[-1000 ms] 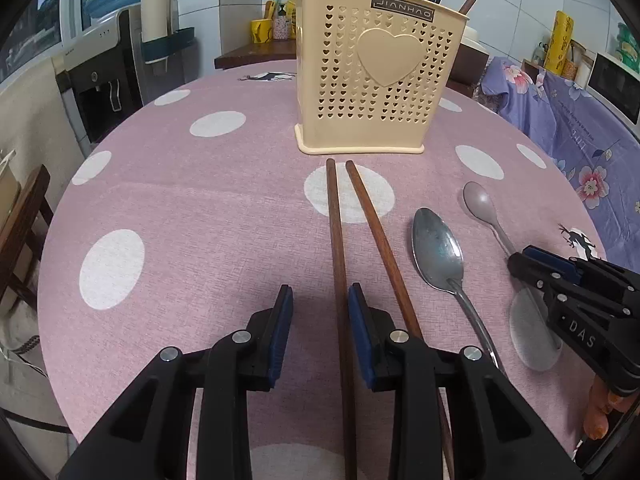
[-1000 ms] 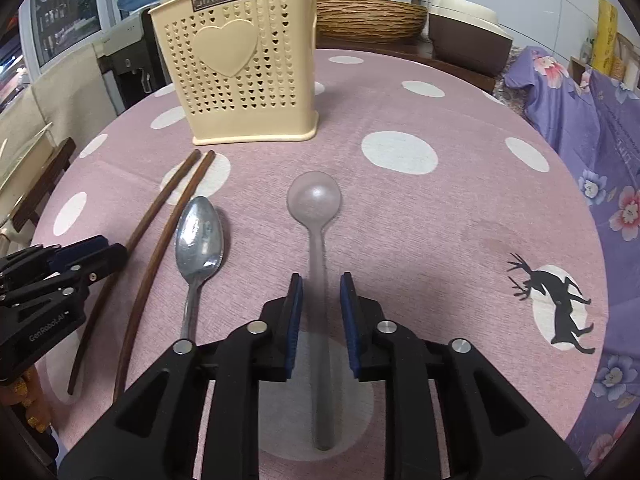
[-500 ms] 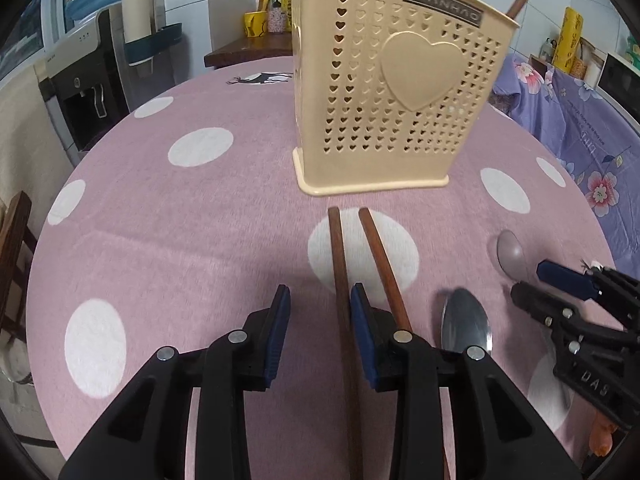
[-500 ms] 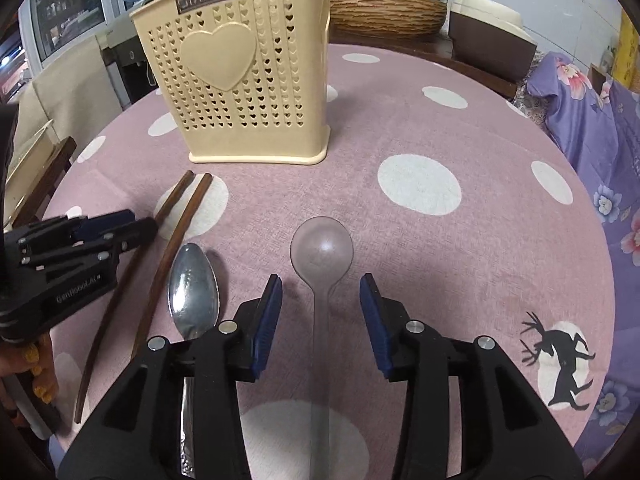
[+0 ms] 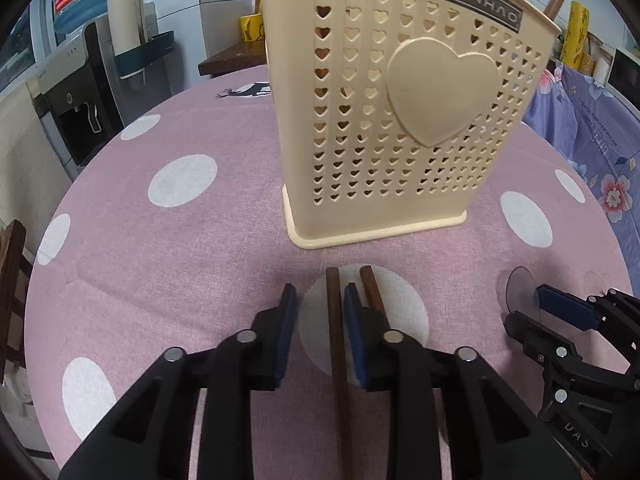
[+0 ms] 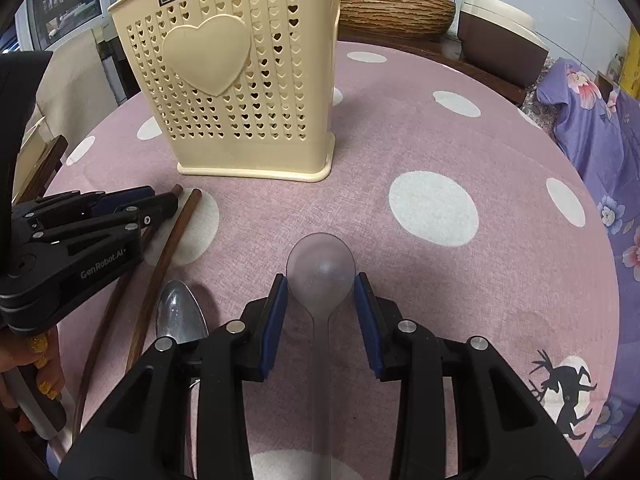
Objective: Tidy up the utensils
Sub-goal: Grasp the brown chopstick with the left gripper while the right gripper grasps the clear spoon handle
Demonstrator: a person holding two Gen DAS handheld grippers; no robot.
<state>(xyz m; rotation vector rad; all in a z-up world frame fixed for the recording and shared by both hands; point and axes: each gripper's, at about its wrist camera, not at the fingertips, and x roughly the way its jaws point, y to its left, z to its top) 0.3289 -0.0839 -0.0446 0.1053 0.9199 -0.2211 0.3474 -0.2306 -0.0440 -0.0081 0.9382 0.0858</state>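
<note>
My left gripper (image 5: 318,300) sits low in the middle of its wrist view with its jaws parted and nothing clamped. One dark wooden chopstick (image 5: 334,328) runs up between the blue pads, close against the right-hand pad (image 5: 352,320); the second chopstick (image 5: 370,292) lies just outside that pad, its tip poking out above it. Both tips rest on a white dot of the pink polka-dot tablecloth (image 5: 180,248), a little below the base of the cream perforated utensil holder (image 5: 400,120), which fills the upper centre of the frame.

My right gripper (image 6: 320,292) is low in the centre of its own view, jaws spread wide and gripping nothing. The translucent plastic spoon (image 6: 321,268) lies flat between the pads, bowl at the fingertips, handle running down toward the bottom edge. Whether either pad touches the bowl I cannot tell. To the lower left, the metal spoon (image 6: 178,312) lies partly hidden under the left-hand finger. Further left, the two chopsticks slant up toward the holder at upper left, with the left gripper over them at the left edge.
</note>
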